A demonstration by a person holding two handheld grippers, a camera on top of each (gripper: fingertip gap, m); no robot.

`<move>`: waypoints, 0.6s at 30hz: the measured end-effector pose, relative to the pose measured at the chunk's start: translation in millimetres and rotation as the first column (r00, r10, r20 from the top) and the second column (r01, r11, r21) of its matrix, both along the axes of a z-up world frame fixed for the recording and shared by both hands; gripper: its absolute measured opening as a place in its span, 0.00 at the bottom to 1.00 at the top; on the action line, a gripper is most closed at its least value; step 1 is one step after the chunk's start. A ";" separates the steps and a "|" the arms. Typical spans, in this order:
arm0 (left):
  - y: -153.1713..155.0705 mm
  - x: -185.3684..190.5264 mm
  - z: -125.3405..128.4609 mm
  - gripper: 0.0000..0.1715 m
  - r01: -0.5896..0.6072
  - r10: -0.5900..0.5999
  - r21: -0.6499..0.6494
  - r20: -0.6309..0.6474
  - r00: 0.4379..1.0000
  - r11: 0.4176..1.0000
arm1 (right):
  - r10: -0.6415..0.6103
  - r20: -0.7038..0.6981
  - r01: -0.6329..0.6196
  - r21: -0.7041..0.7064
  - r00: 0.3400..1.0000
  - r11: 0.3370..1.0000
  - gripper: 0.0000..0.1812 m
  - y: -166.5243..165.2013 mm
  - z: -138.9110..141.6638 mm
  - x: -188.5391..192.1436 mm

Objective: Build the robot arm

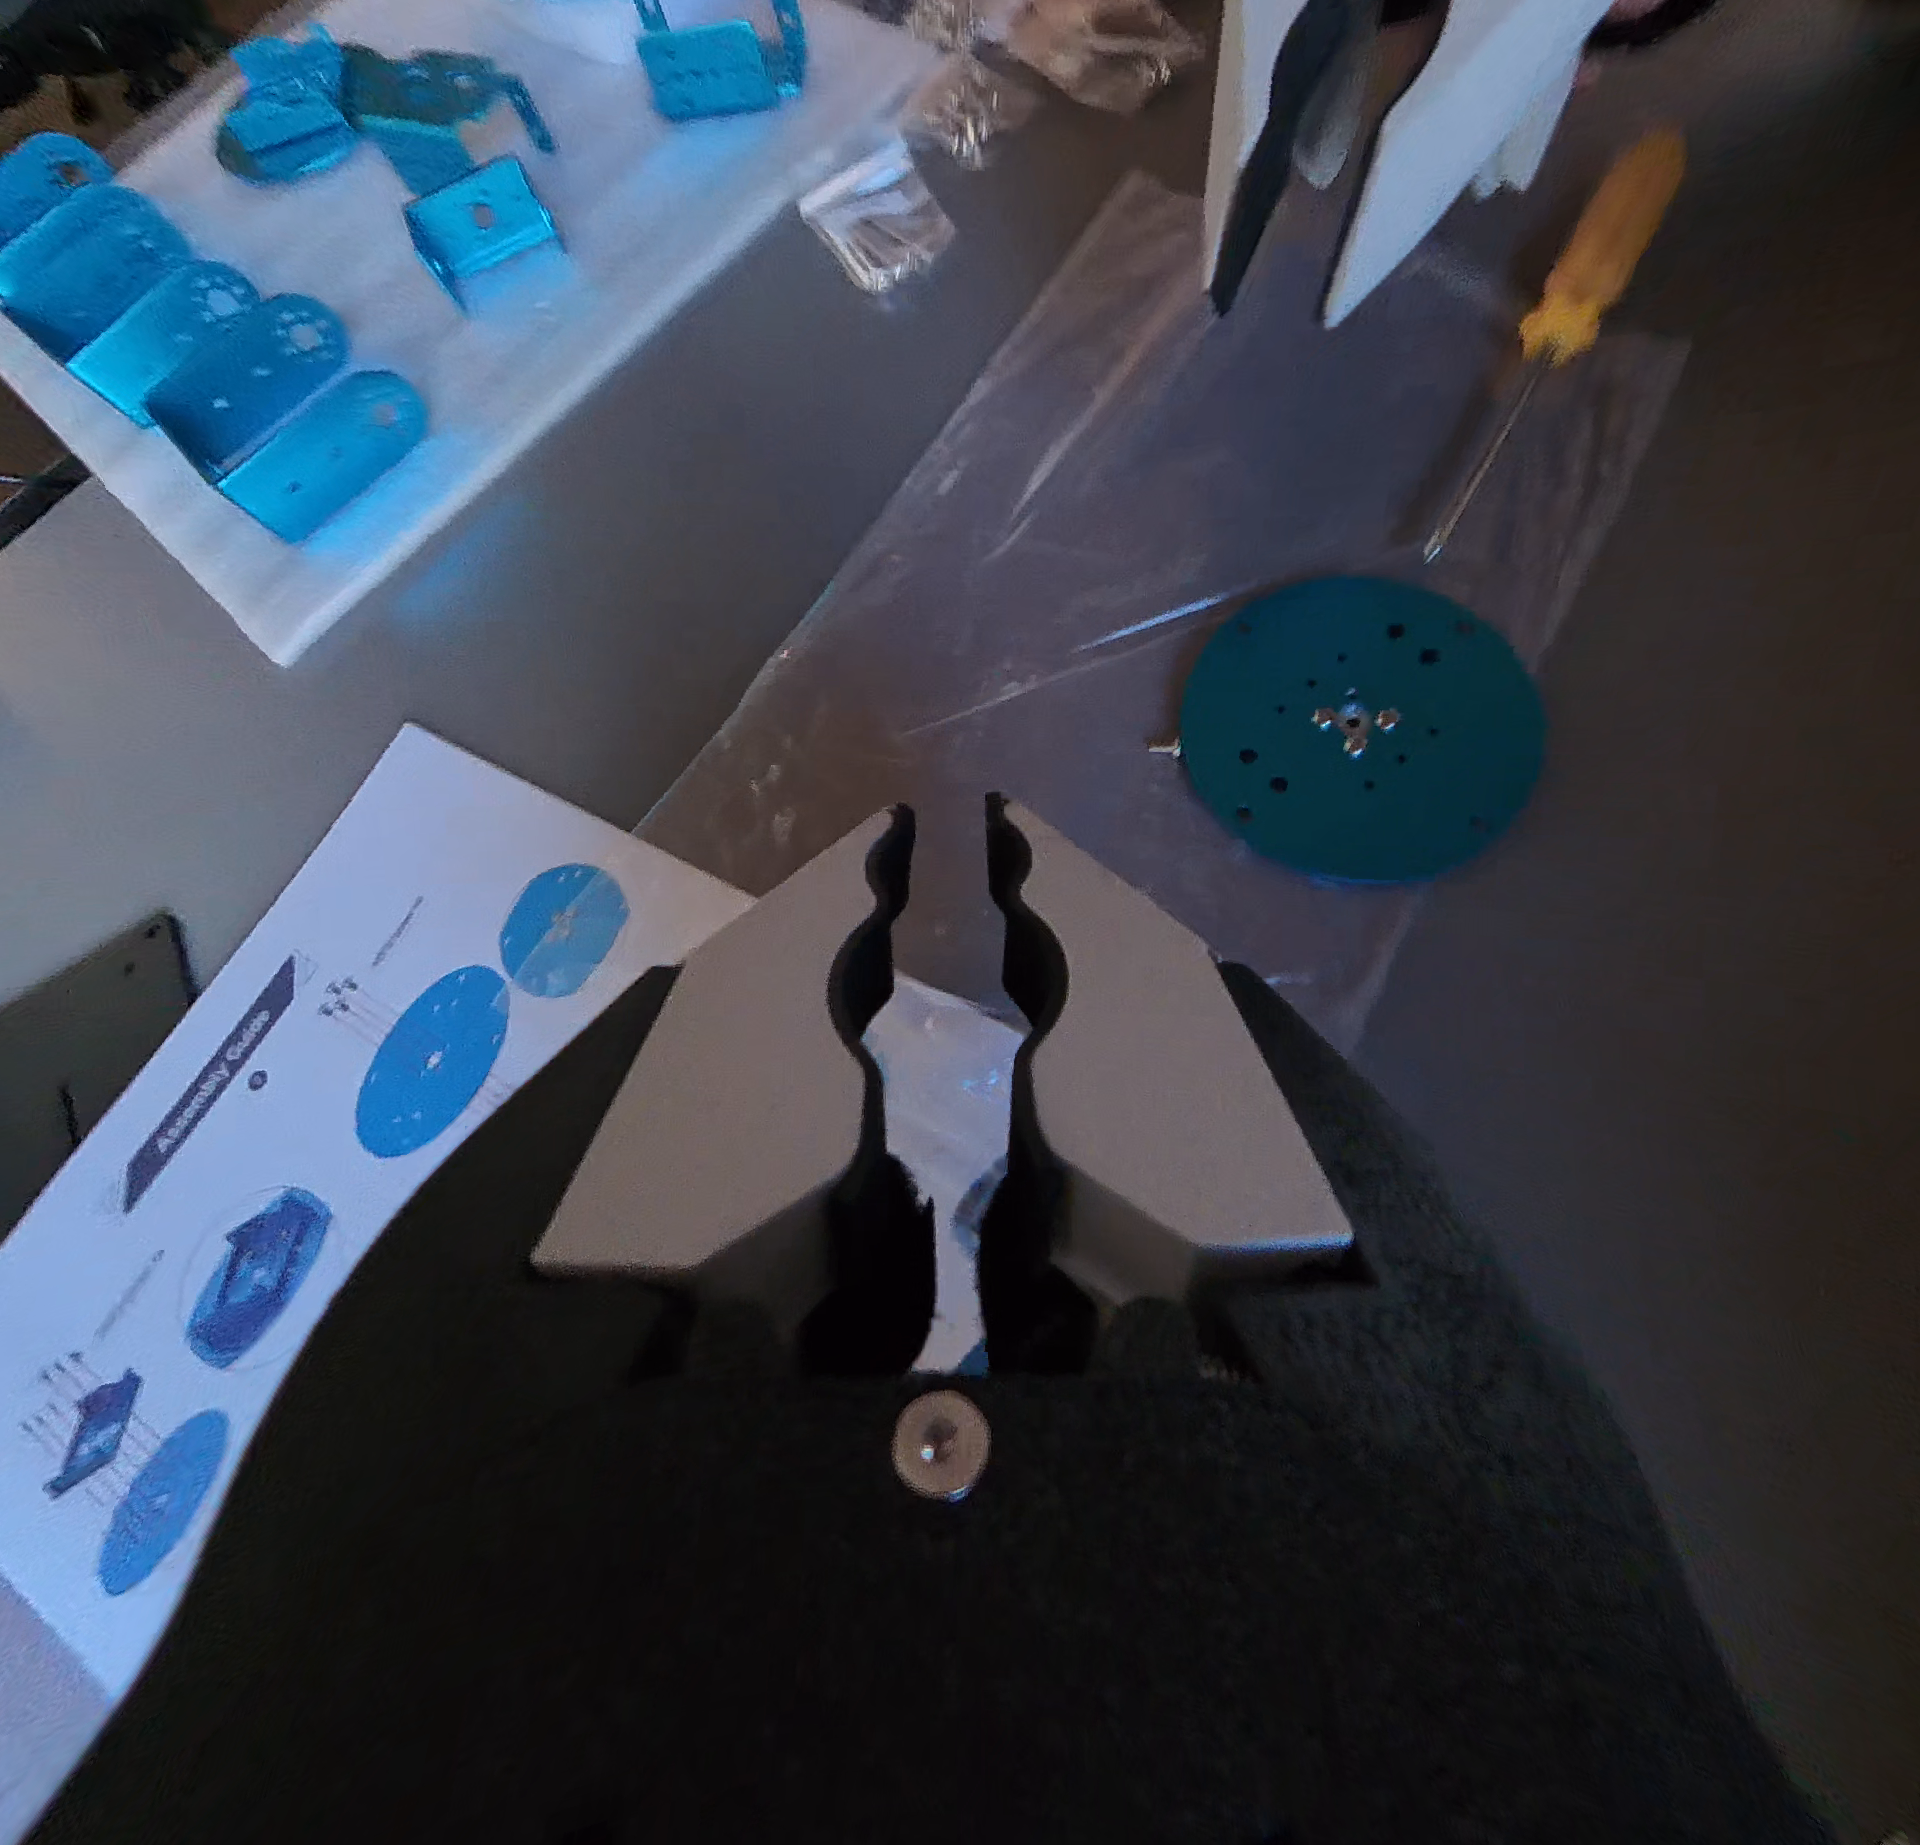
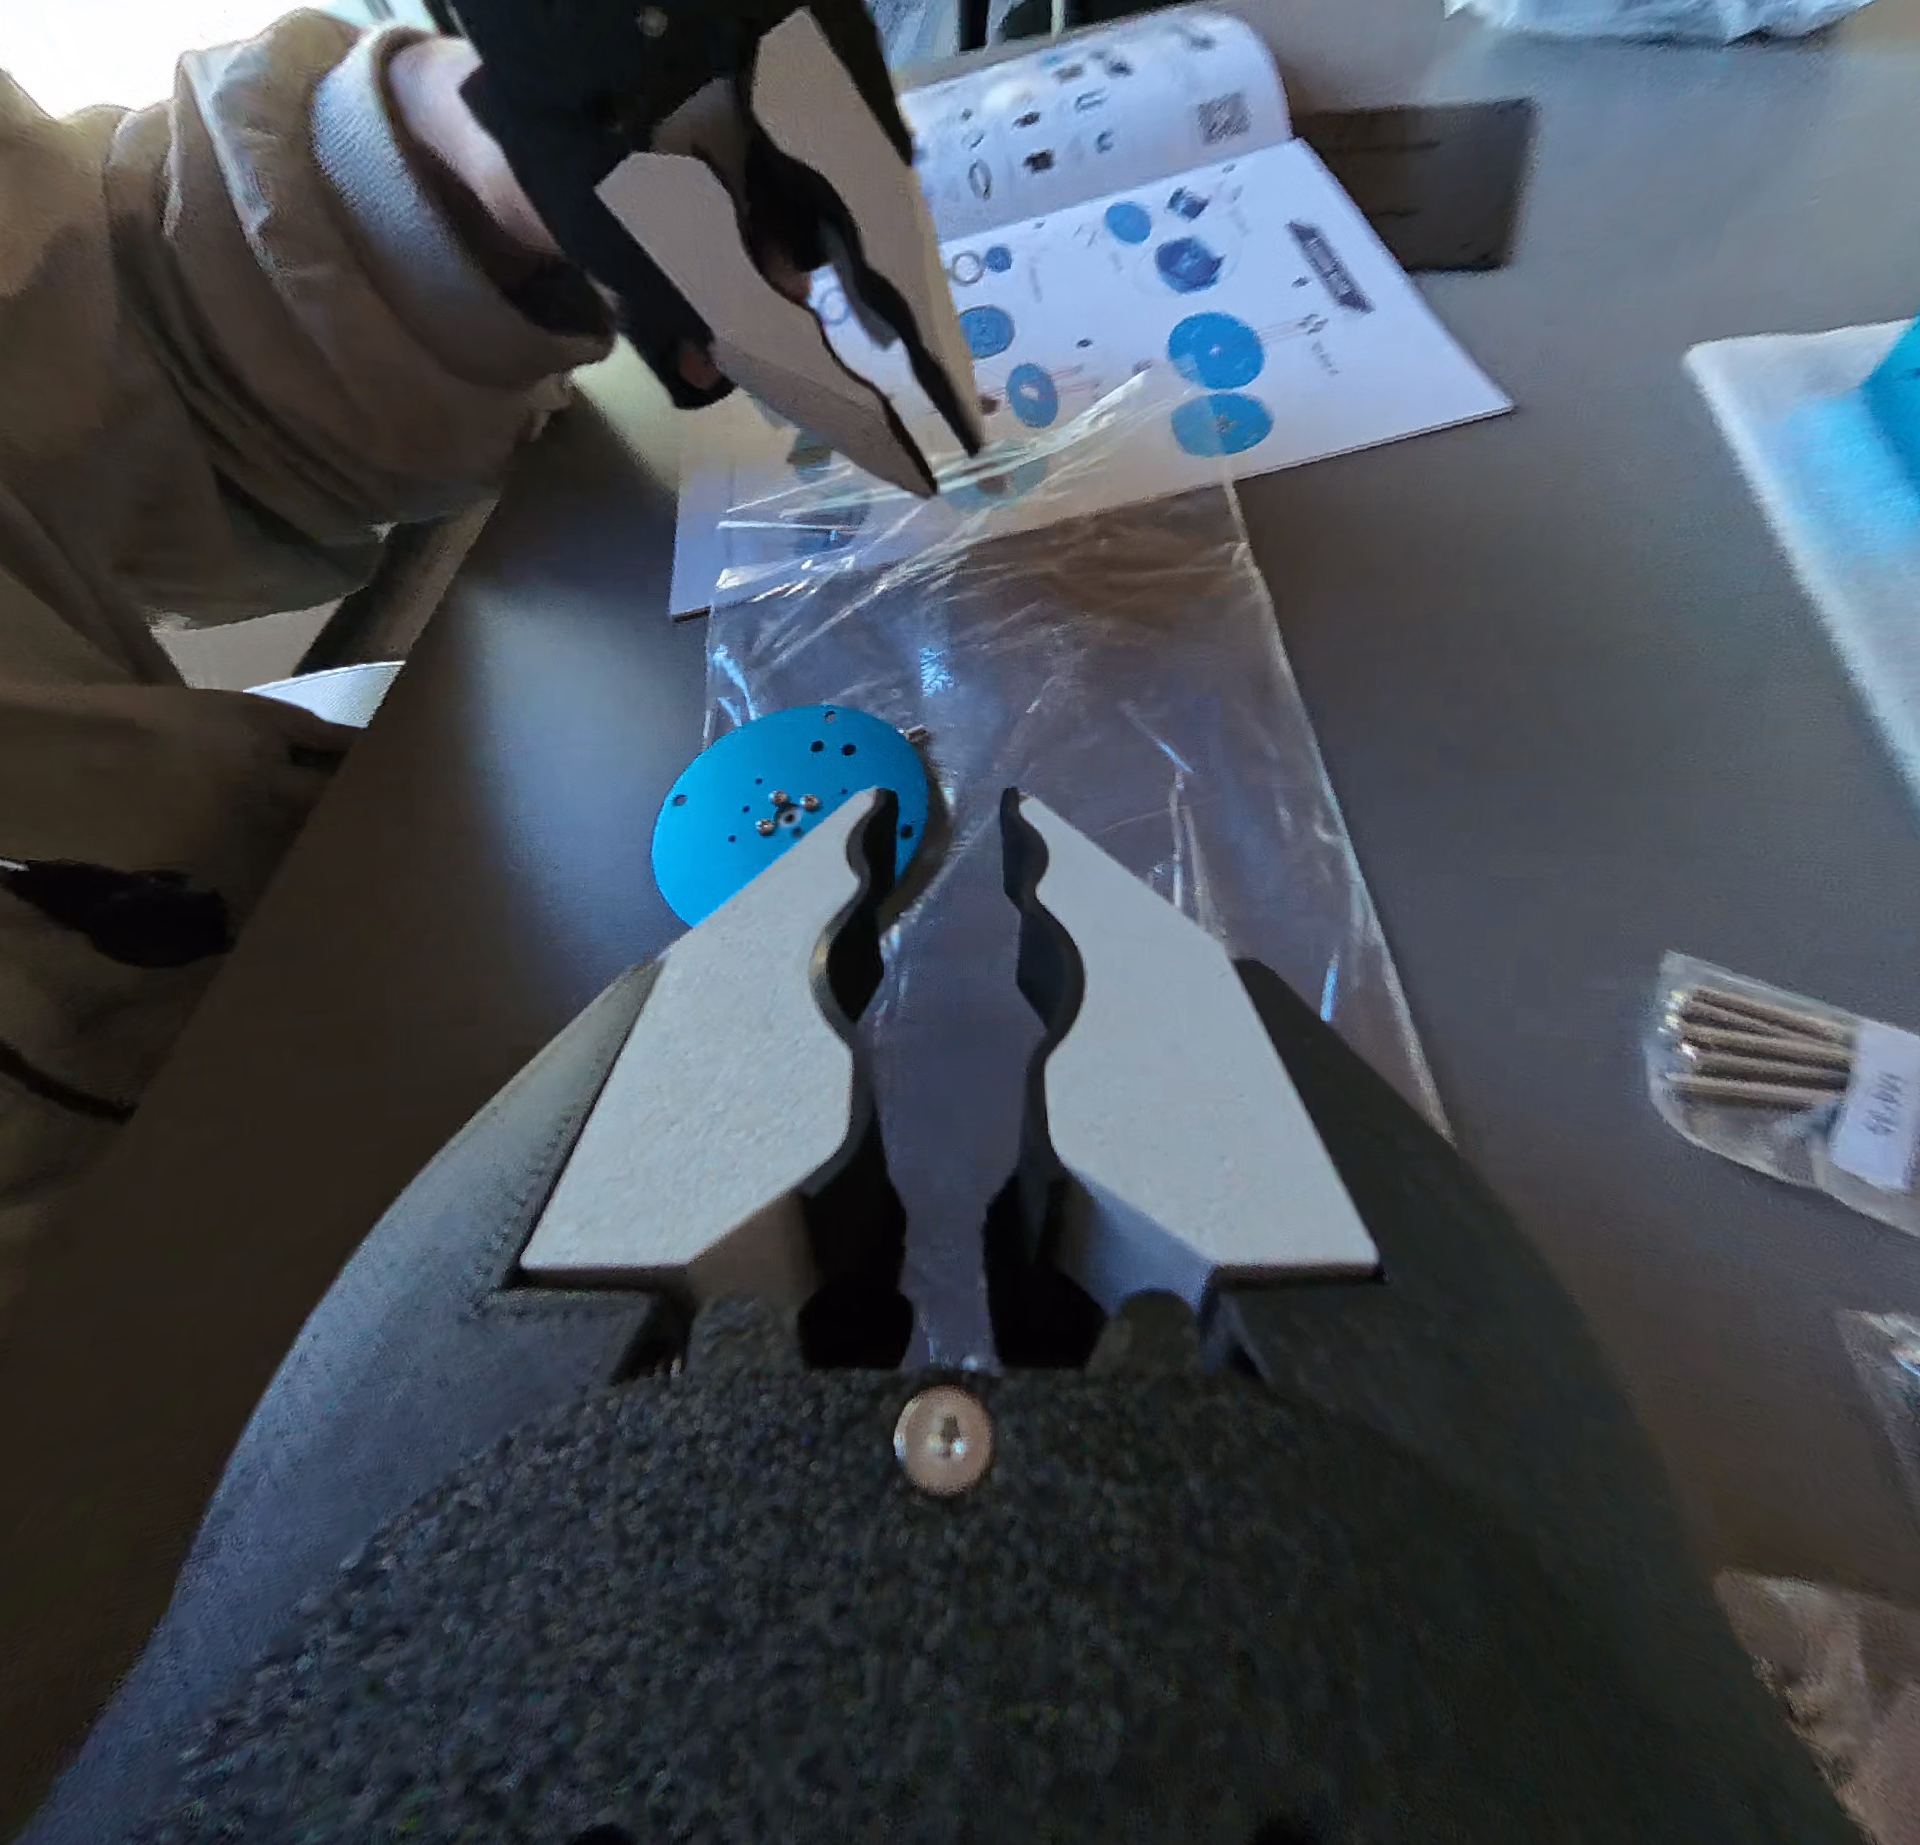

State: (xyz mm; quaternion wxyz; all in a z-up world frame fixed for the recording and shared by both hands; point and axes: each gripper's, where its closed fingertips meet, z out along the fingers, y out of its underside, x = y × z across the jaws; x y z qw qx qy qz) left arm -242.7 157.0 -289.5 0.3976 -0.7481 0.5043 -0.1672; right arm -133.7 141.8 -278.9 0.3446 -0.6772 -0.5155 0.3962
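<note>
My left gripper (image 1: 951,808) hovers with a narrow gap between its fingers over the near edge of a clear plastic bag (image 1: 1039,569), where the bag overlaps an open booklet (image 1: 364,1068). In the right wrist view its tips (image 2: 948,465) sit at the bag's crinkled, raised far edge (image 2: 1091,704); I cannot tell if they pinch it. A blue perforated disc (image 1: 1361,725) with small screws at its centre lies on the bag. My right gripper (image 2: 940,808) is open and empty above the bag, next to the disc (image 2: 748,808). It also shows in the left wrist view (image 1: 1283,309).
A yellow-handled screwdriver (image 1: 1600,247) lies on the bag beyond the disc. A white tray (image 1: 623,268) holds several blue metal brackets. Small bags of screws (image 2: 1766,1068) lie on the grey table. A person's beige sleeve (image 2: 260,289) holds the left gripper. A dark plate (image 2: 1455,185) lies behind the booklet (image 2: 1195,289). My right fingertips sit around 12 centimeters from my left ones. The blue perforated disc (image 1: 1361,725) lies around 8 centimeters away from my right fingertips. My right wrist view (image 2: 784,819) looks at it from another angle.
</note>
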 end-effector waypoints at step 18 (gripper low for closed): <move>-23.5 37.2 -34.2 0.10 0.302 -0.302 -0.010 -0.075 0.950 0.953 | 0.198 0.206 -0.203 0.005 0.958 0.979 0.10 -3.8 -31.0 -49.5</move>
